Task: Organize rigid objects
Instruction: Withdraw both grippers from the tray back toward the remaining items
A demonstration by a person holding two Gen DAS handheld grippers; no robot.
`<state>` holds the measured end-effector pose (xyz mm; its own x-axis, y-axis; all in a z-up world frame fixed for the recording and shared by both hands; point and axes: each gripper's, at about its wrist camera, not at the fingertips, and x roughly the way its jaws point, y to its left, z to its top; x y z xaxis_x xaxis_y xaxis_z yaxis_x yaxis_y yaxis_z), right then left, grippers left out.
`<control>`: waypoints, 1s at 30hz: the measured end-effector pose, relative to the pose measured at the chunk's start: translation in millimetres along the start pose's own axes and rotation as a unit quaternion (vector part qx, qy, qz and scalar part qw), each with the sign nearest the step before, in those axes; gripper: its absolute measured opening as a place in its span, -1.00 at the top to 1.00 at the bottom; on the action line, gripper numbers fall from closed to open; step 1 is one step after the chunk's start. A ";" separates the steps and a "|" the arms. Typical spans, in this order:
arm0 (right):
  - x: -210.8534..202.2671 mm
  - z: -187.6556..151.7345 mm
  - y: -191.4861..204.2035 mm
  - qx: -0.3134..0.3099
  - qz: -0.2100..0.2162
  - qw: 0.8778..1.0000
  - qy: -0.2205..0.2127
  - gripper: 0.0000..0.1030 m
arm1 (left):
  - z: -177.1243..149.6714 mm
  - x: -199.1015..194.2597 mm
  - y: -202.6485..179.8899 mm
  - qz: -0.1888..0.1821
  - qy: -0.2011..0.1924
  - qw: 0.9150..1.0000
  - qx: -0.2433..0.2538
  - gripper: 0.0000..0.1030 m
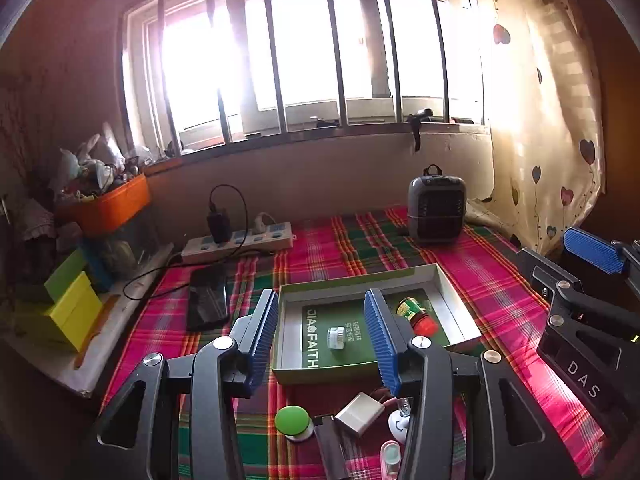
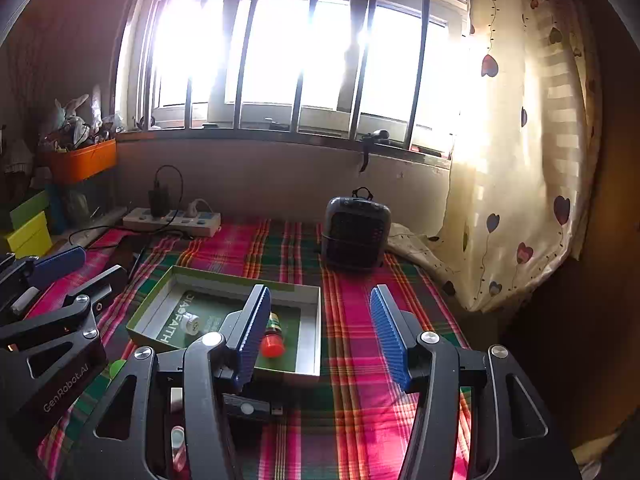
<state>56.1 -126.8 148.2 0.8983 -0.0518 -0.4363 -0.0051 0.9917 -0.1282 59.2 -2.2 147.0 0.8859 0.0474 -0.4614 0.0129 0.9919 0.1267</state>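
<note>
We held both tools low over the plaid cloth (image 1: 480,276) that covered the worktop. The left gripper (image 1: 326,338) had its blue fingers (image 1: 266,336) spread wide with nothing between them, and through the gap we looked into the shallow green box (image 1: 460,312) lying open just ahead. Inside it a small white jar (image 1: 336,337) lay near the middle of the printed green base, and a red-capped bottle (image 1: 416,312) lay on its side toward the box's right wall, apart from the jar. On the cloth nearer to us than the box sat a green-topped round piece (image 1: 294,424), a small silvery flat case (image 1: 360,412), a black strip (image 1: 330,446) and a little white piece (image 1: 398,426), close together under the left tool. The right gripper (image 2: 320,332) also stood wide apart and gripped nothing; its left finger (image 2: 252,336) overlapped the box's right half in our view, while its right finger stood over bare cloth. A dark USB stick (image 2: 252,408) lay on the cloth just below that tool. Farther back we saw a grey portable heater (image 2: 356,232), a power strip (image 1: 240,242) with a charger plugged in, and a black phone (image 1: 208,298) beside it.
</note>
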 end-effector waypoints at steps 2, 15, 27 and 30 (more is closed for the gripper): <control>-3.3 -1.3 -1.7 0.005 0.003 1.000 -0.002 -0.03 | -0.2 -4.3 0.1 0.010 -0.008 1.000 0.003 0.14; -15.4 -10.7 -0.9 0.013 0.010 1.000 0.001 -0.03 | -6.7 -15.3 3.0 0.016 -0.011 1.000 0.006 0.14; -16.2 -20.2 4.3 0.019 0.030 0.999 0.013 -0.03 | -21.1 -12.3 19.8 -0.029 0.016 0.999 -0.024 0.14; -9.4 -29.3 3.1 0.022 0.038 0.999 0.031 -0.03 | -36.4 -4.1 30.9 -0.037 0.039 0.998 -0.031 0.14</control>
<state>34.8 -126.7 125.8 0.8671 0.0171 -0.4978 -0.0510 0.9972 -0.0545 39.1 32.5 120.9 0.8443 -0.0188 -0.5355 0.0456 0.9983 0.0368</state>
